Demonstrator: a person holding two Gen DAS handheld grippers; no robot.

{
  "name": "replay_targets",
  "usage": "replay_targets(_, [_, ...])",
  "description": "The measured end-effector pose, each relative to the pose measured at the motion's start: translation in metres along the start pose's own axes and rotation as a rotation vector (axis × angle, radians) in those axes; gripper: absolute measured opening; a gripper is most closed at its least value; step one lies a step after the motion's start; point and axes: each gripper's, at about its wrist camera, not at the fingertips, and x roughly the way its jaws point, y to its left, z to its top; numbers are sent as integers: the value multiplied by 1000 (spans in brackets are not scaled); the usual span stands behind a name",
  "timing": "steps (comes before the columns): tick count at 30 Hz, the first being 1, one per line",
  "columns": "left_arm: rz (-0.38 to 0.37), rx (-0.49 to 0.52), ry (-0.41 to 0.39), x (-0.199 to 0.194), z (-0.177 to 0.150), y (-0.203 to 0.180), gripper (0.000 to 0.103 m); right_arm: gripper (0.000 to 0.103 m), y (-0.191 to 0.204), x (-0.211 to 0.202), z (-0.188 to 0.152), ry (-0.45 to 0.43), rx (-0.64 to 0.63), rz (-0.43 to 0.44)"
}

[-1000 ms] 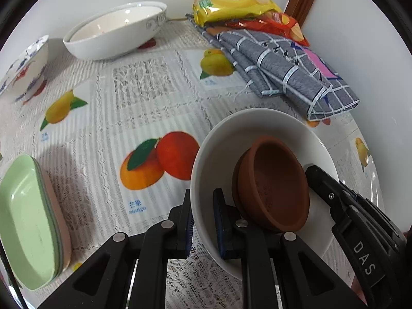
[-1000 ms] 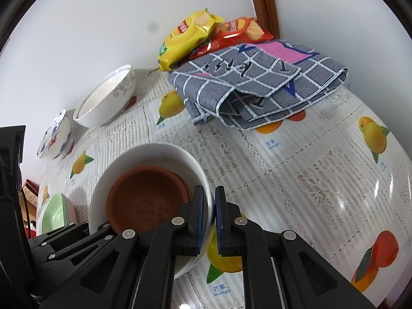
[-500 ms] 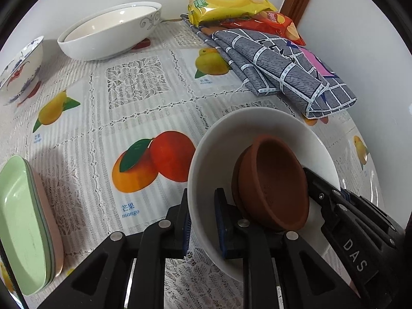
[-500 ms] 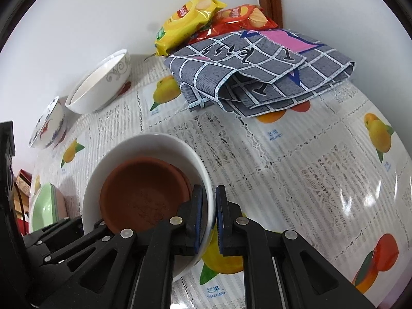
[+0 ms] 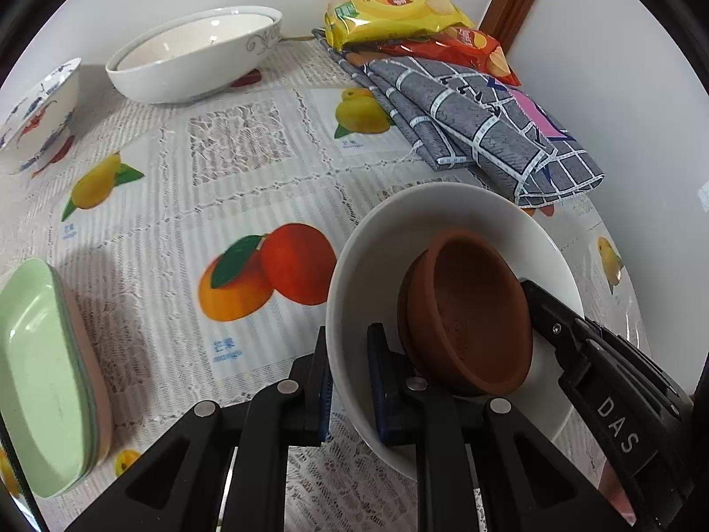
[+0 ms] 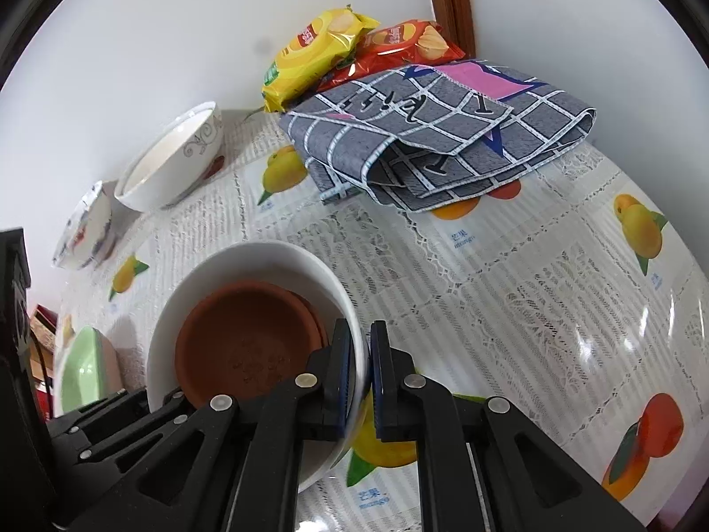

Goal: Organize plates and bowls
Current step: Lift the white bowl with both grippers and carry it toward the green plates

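At the far left of the left wrist view, the green plates [image 5: 42, 377] lie stacked at the table's near-left edge, and they sit closer to the frame's edge than a second ago. Far left, the patterned bowl [image 5: 37, 111] and the large white bowl [image 5: 195, 60] stand by the wall and now loom larger, so both tools have carried their load toward them. In the middle, the left gripper [image 5: 348, 385] pinches the near-left rim of the white bowl [image 5: 399, 230], one finger inside and one outside. The brown saucer [image 5: 465, 314] leans tilted inside that bowl. To the right, the right gripper [image 6: 365, 377] is pressed onto the bowl's opposite rim, wall between its pads. Far right lie the folded cloth [image 5: 478, 119] and snack bags [image 5: 399, 9], untouched. My judgement: the nested pair is being moved leftward toward the other bowls for stacking, and the loose saucer may slide if the bowl tips.
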Motion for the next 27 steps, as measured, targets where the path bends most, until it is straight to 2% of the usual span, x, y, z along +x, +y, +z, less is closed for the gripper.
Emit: replay_targets(27, [73,-82,-88,-78,-9,59,15,8,73,-42,-8,-52,-85,98])
